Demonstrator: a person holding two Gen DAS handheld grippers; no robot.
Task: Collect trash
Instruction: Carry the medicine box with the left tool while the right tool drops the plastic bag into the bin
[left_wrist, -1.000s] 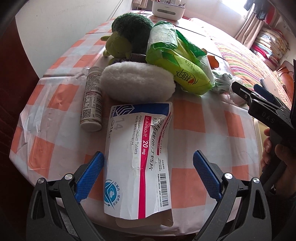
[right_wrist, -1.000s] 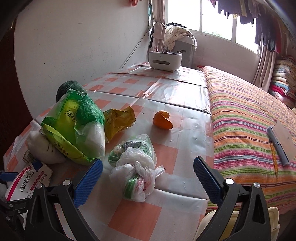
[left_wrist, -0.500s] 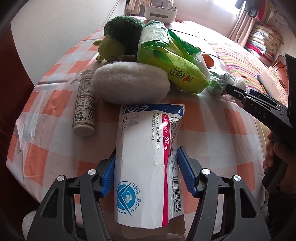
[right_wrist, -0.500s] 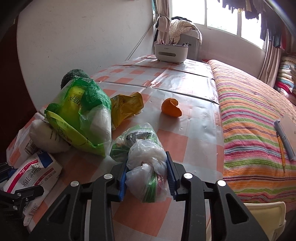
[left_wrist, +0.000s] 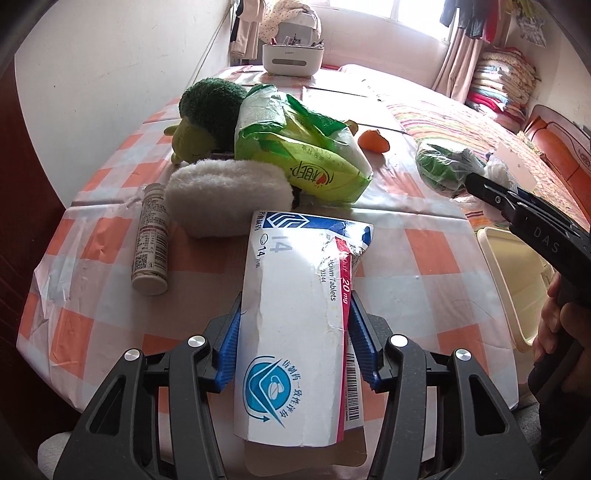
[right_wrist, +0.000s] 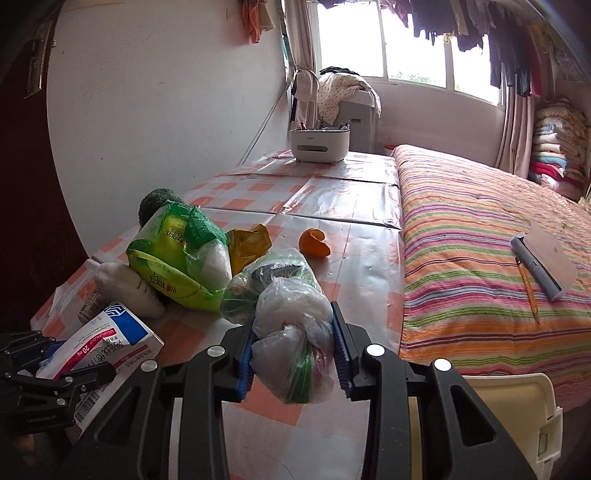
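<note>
My left gripper (left_wrist: 295, 332) is clamped on the medicine box (left_wrist: 299, 332), blue pads pressing both long sides; the box's far end points ahead over the checked tablecloth (left_wrist: 417, 258). Just beyond that far end, a white fluffy pad (left_wrist: 229, 195) lies across the way, nearly touching the box. Left of the box, a small bottle (left_wrist: 149, 243) lies on its side. Behind the pad: a green plush toy (left_wrist: 207, 118) and a green-yellow plastic bag (left_wrist: 306, 155), packed close together.

My right gripper (right_wrist: 293, 347) is closed around a knotted clear trash bag (right_wrist: 288, 325), pinched at its knot. Ahead of it, an orange peel (right_wrist: 314, 243) sits apart on the cloth; ahead-left, a crumpled yellow wrapper (right_wrist: 247, 243) leans against the green-yellow bag. To the right, a striped bed cover (right_wrist: 480, 258). Below right of the gripper, a cream bin (right_wrist: 517, 406) edge shows. A white organiser (right_wrist: 319, 144) stands at the far end.
</note>
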